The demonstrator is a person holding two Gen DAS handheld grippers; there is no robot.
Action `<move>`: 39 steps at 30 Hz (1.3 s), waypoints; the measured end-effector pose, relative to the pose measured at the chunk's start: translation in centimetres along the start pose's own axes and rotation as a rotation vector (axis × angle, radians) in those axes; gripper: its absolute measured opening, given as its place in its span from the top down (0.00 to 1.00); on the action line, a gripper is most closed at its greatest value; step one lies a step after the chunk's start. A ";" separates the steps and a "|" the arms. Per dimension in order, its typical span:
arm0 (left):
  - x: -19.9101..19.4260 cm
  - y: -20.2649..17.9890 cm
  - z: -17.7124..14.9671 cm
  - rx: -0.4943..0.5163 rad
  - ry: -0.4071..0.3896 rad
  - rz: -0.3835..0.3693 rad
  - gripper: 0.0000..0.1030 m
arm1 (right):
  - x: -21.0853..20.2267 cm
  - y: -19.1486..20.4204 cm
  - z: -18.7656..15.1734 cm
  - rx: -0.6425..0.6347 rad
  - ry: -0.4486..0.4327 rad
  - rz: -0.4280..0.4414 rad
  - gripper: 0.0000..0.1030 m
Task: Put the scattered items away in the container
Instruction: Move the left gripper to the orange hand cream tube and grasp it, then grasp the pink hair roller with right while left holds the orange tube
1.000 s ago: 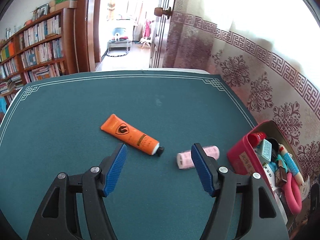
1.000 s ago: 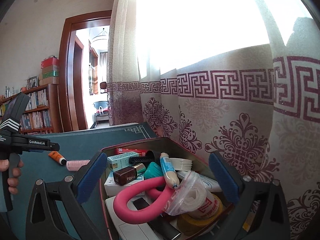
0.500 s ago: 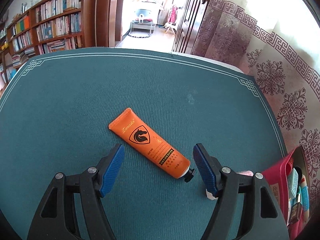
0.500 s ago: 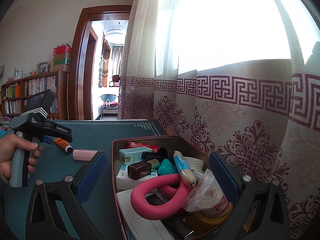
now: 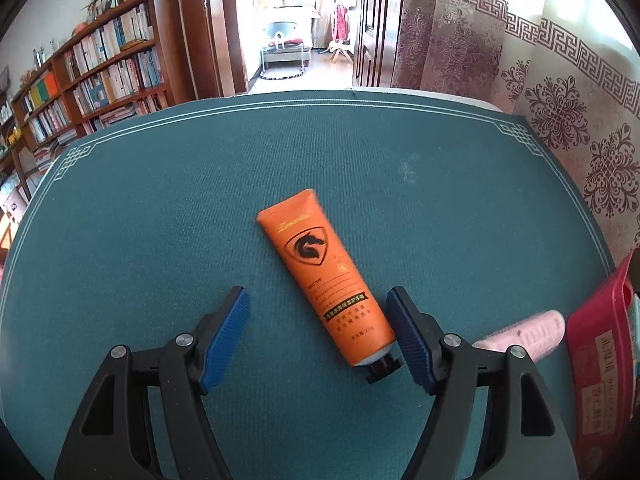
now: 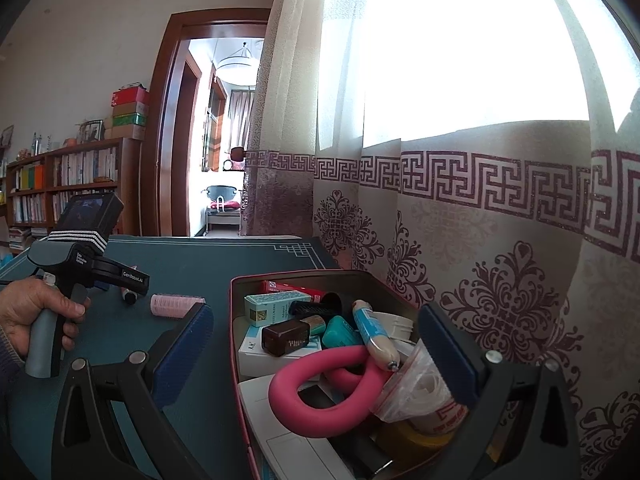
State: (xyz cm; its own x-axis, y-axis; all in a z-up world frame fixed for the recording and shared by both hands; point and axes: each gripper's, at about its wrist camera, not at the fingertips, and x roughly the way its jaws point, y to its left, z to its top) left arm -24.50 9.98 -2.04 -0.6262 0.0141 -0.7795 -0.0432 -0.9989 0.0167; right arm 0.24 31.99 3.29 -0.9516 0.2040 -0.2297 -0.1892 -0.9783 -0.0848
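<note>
Teal mat (image 5: 140, 220) — orange tube (image 5: 324, 276) cap-first toward wide-spread left gripper (image 5: 318, 336), diagonal.

Worktop (image 5: 160, 220): teal woven cloth, matt, fine ribbed texture. Orange tube (image 5: 324, 276): smooth plastic, slight sheen; black ribbed cap. Pink roller (image 5: 524, 332): ridged plastic. Left gripper (image 5: 318, 336): matt black plastic, blue ribbed pads, metal screws. Container (image 6: 304, 276): thin glossy red wall, likely metal.

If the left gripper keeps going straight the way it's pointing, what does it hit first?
Most likely the orange tube: it lies on the green table mat between the open fingers of the left gripper, nearer the right one. Depth is uncertain.
</note>
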 end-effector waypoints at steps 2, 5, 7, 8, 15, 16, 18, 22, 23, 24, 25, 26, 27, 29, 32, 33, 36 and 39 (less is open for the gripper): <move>-0.3 1.1 -0.6 0.005 -0.017 -0.009 0.30 | -0.1 0.0 0.0 0.000 -0.001 0.005 0.01; -0.8 2.3 -1.2 0.019 -0.040 -0.016 0.46 | -0.1 0.3 0.0 -0.013 -0.006 0.016 0.01; -0.8 2.8 -1.1 0.016 -0.041 -0.025 0.52 | -0.2 0.6 -0.1 -0.026 -0.007 0.024 0.01; -0.8 2.9 -1.0 0.014 -0.041 -0.024 0.56 | -0.1 0.8 -0.1 -0.032 -0.006 0.028 0.01; -0.7 3.1 -1.0 0.038 -0.066 -0.062 0.67 | 0.6 0.8 -0.3 -0.023 0.032 0.066 0.01; -0.7 3.1 -1.0 0.042 -0.069 -0.073 0.67 | 0.7 0.8 -0.3 -0.024 0.037 0.068 0.01; -0.6 3.2 -0.8 0.057 -0.067 -0.110 0.67 | 0.8 1.1 -0.4 -0.035 0.043 0.075 0.01; -0.2 3.1 -0.1 0.091 -0.061 -0.142 0.67 | 0.9 2.0 -0.2 -0.065 0.056 0.095 0.01; -0.1 3.1 0.0 0.090 -0.061 -0.147 0.67 | 0.9 2.2 0.0 -0.065 0.069 0.115 0.01; 0.0 3.1 0.1 0.083 -0.063 -0.154 0.67 | 1.0 2.5 0.3 -0.061 0.084 0.148 0.01; 0.0 3.2 0.1 0.074 -0.065 -0.162 0.67 | 0.9 2.9 0.7 -0.052 0.100 0.190 0.01; 0.0 3.3 0.1 0.061 -0.066 -0.170 0.67 | 0.9 3.4 1.1 -0.041 0.118 0.241 0.01; 0.0 3.5 0.0 0.046 -0.066 -0.180 0.68 | 1.1 4.0 1.5 -0.031 0.140 0.299 0.01; -0.1 4.0 -0.2 0.013 -0.064 -0.202 0.75 | 1.7 5.5 2.0 -0.015 0.189 0.399 0.01; -0.3 4.4 -0.4 -0.002 -0.064 -0.234 0.75 | 3.7 7.9 2.4 -0.013 0.252 0.463 0.01; -0.4 4.6 -0.5 -0.007 -0.064 -0.239 0.75 | 4.6 8.7 2.4 -0.013 0.270 0.473 0.01; -0.6 5.0 -0.8 -0.022 -0.063 -0.228 0.75 | 7.9 10.5 2.3 0.000 0.343 0.490 0.01; -0.8 5.2 -0.9 -0.025 -0.070 -0.206 0.75 | 11.0 11.4 2.0 0.032 0.405 0.474 0.01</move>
State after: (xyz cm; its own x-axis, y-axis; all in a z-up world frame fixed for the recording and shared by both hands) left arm -23.54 4.72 -1.84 -0.6586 0.2201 -0.7196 -0.1572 -0.9754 -0.1545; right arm -12.89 23.04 1.69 -0.7677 -0.2610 -0.5853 0.2184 -0.9652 0.1438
